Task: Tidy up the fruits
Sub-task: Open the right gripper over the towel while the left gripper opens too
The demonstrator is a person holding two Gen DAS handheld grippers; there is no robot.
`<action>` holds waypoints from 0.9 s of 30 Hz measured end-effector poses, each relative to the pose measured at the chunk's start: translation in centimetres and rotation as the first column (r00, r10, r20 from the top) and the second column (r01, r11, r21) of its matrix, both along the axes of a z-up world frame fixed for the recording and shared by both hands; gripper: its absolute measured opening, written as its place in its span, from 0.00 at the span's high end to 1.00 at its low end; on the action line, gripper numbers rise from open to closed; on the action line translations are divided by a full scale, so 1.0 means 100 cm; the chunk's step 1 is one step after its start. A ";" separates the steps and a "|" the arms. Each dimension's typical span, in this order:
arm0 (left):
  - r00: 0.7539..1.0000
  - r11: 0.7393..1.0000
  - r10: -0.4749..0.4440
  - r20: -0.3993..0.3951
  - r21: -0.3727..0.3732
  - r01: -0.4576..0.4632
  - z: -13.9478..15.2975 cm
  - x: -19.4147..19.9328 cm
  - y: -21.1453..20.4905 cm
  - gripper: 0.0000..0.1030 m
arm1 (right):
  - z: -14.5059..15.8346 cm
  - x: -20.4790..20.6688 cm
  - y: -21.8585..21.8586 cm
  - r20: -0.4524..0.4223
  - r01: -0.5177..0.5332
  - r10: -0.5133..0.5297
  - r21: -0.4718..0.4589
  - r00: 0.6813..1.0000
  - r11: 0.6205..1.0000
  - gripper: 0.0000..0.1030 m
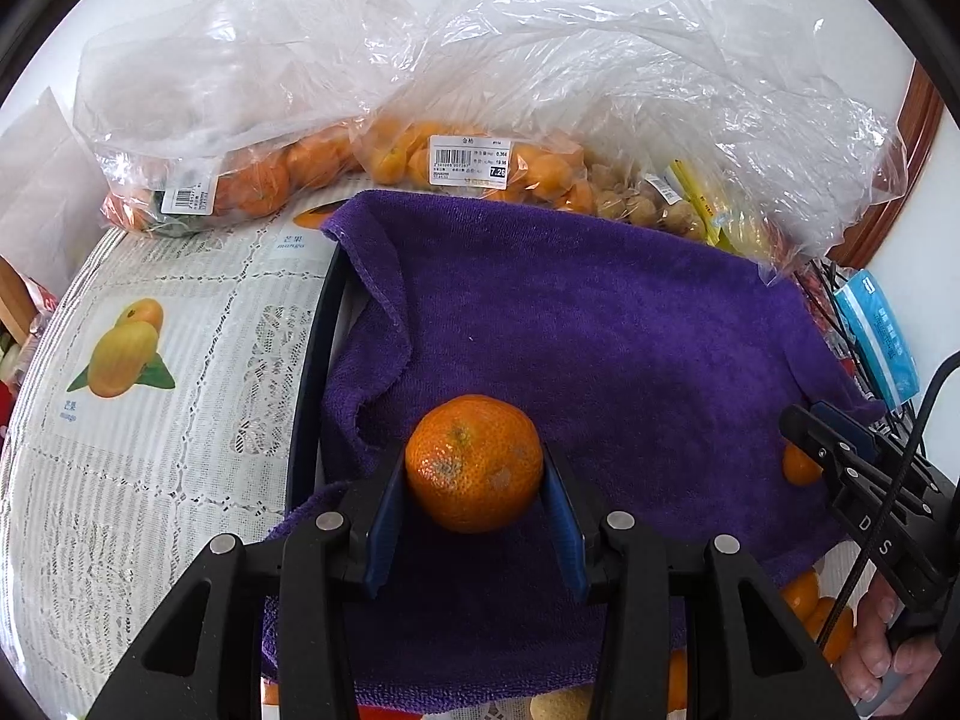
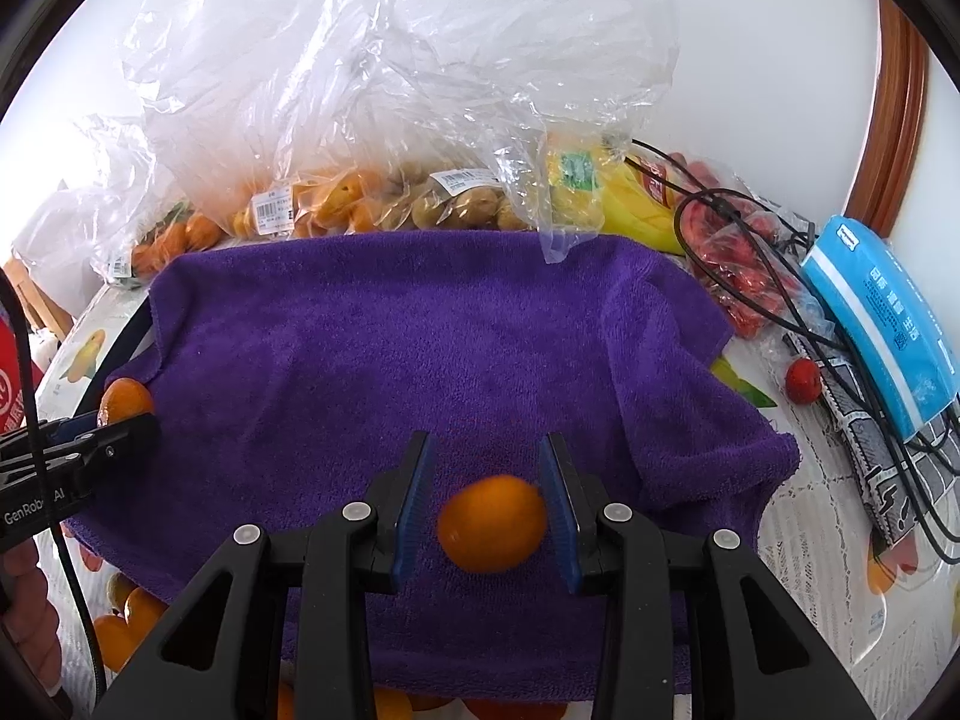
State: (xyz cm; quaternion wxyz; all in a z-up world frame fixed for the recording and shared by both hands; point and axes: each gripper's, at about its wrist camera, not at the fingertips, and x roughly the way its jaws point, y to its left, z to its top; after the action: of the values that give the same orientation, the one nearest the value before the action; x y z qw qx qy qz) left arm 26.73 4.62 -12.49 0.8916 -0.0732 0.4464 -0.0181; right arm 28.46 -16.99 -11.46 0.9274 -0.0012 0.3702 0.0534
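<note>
Near the towel's point(image 1: 600, 312) front-left edge: mandarin point(image 1: 474, 462) clamped in left gripper point(image 1: 474, 457), both blue pads against its sides, fruit just above the cloth. Right gripper point(image 2: 486, 443) is over the towel's front-right part, jaws closed down narrow. Small orange point(image 2: 492, 531) sits between them, against the right pad, gap to the left pad, blurred. Can't tell if it's actually gripped. Towel is purple and drapes over a black rim point(image 1: 312, 372) on its left edge. Along the towel's far edge: clear bags point(image 1: 240, 90) of oranges and other fruit. Off its front-left corner: loose oranges point(image 2: 129, 618) on the tabletop. Off its right edge: cherry tomato point(image 2: 803, 380), black cables point(image 2: 750, 276), blue pack point(image 2: 876, 312).
</note>
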 end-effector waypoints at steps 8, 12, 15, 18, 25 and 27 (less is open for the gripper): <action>1.000 1.000 0.002 0.004 -0.011 -0.002 0.000 0.000 0.001 0.60 | 0.005 -0.003 -0.004 0.017 0.008 -0.008 0.022 1.000 1.000 0.62; 0.999 1.000 -0.003 0.040 -0.030 0.004 0.006 -0.004 0.002 0.56 | 0.008 -0.005 -0.005 0.030 0.009 -0.010 0.032 0.999 0.999 0.57; 0.998 1.000 -0.008 0.069 -0.023 0.009 0.011 -0.008 0.000 0.46 | 0.010 -0.007 -0.005 0.036 0.007 -0.008 0.039 0.999 0.999 0.56; 0.997 1.000 -0.010 0.079 -0.020 0.012 0.015 -0.010 0.000 0.44 | 0.012 -0.008 -0.004 0.045 0.007 -0.009 0.041 0.999 0.999 0.47; 0.994 1.000 0.023 0.103 -0.016 -0.021 0.022 -0.015 0.003 0.43 | 0.024 -0.017 -0.004 0.083 0.036 -0.040 0.045 0.996 0.998 0.38; 0.993 1.000 0.029 0.113 -0.015 -0.027 0.025 -0.017 0.004 0.43 | 0.029 -0.022 -0.004 0.104 0.030 -0.035 0.042 0.994 0.999 0.38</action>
State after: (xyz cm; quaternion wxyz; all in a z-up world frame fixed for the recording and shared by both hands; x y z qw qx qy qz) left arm 25.02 5.03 -9.95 0.9151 -0.0842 0.3940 -0.0126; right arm 26.28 -17.36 -8.59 0.9461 0.0207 0.3199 0.0456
